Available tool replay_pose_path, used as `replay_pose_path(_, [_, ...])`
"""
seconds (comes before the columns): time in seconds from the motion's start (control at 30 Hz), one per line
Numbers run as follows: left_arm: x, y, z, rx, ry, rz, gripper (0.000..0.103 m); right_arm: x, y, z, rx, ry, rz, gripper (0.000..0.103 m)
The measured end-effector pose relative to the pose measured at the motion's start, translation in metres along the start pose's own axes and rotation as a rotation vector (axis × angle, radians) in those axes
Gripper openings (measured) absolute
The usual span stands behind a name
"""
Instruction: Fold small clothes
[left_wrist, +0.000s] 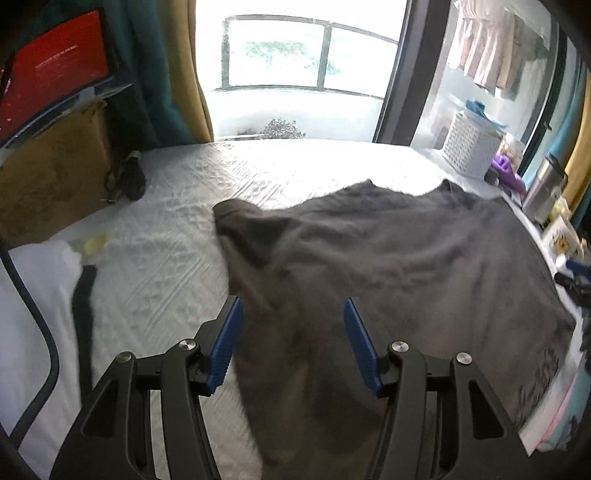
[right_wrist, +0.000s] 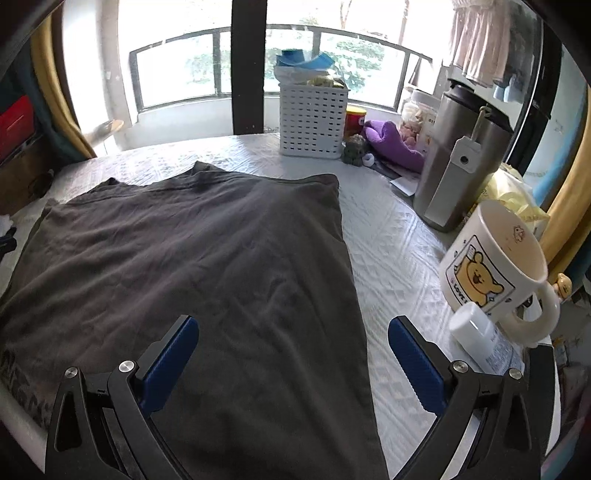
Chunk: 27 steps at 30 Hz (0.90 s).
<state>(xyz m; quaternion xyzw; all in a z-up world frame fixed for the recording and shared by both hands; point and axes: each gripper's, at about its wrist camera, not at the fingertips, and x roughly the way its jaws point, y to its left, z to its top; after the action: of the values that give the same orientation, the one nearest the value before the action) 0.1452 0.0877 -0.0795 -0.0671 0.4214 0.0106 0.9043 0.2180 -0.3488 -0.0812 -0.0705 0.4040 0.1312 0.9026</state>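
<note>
The left gripper (left_wrist: 293, 332) hangs with its blue pads (left_wrist: 225, 347) spread wide and nothing between them, over the near left edge of a dark grey shirt (left_wrist: 388, 266). The right gripper (right_wrist: 293, 354) is also wide and empty, its left pad (right_wrist: 168, 365) over the cloth and its right pad (right_wrist: 415, 369) over bare white cover, so the shirt's (right_wrist: 184, 258) right edge runs up between the fingers.

The shirt lies spread on the table (right_wrist: 388, 240), reaching from the near edge toward the far one, neckline at the far end. Its right side is a straight folded edge; in the left view the left side is bunched, a sleeve rumpled and turned in at the far left corner of the garment. The left view is blurred there, so finer folds cannot be told.

Left of the shirt the cover is bare for a good stretch, up to a white cloth (left_wrist: 37, 295) with a black strap (left_wrist: 83, 317) at the near left and a brown box (left_wrist: 51, 173) at the left edge. Beyond the neckline a band of cover stays free to the far edge. Right of the shirt there is a narrower strip, then a bear mug (right_wrist: 491, 269) and a small white bottle (right_wrist: 476, 336) near the right edge, a steel flask (right_wrist: 454, 162) behind them, and a white basket (right_wrist: 312, 120) and purple thing (right_wrist: 391, 142) at the far right corner.

The cover is white and quilted. Behind it stand a bright window with railing (right_wrist: 221, 62), yellow curtains (left_wrist: 188, 66) and pale clothes (right_wrist: 480, 44) hanging at the upper right.
</note>
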Motion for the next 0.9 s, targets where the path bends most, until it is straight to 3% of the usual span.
replay_pose_path(0.1, [0.011, 0.000, 0.012, -0.016, 0.005, -0.047, 0.057, 0.008, 0.003, 0.008, -0.008, 0.005, 0.005, 0.103])
replay_pose_path(0.3, [0.032, 0.005, 0.030, -0.007, 0.013, -0.040, 0.057, 0.025, 0.013, 0.025, -0.025, 0.014, 0.023, 0.103])
replay_pose_path(0.53, [0.070, 0.026, 0.043, -0.030, 0.085, -0.063, 0.057, 0.042, 0.019, 0.030, -0.038, 0.033, 0.037, 0.103])
replay_pose_path(0.57, [0.072, 0.027, 0.044, -0.022, 0.082, -0.071, 0.055, 0.043, 0.018, 0.029, -0.036, 0.035, 0.038, 0.103])
replay_pose_path(0.67, [0.074, 0.025, 0.043, 0.035, 0.067, -0.086, 0.016, 0.047, 0.018, 0.028, -0.029, 0.042, 0.039, 0.103])
replay_pose_path(0.7, [0.073, 0.025, 0.044, 0.039, 0.063, -0.095, 0.009, 0.047, 0.018, 0.027, -0.029, 0.044, 0.038, 0.103])
replay_pose_path(0.83, [0.079, 0.024, 0.049, 0.085, 0.049, -0.059, 0.007, 0.046, 0.015, 0.023, -0.019, 0.042, 0.031, 0.103])
replay_pose_path(0.9, [0.084, 0.027, 0.054, 0.077, 0.056, -0.047, 0.011, 0.042, 0.014, 0.020, -0.016, 0.036, 0.019, 0.103])
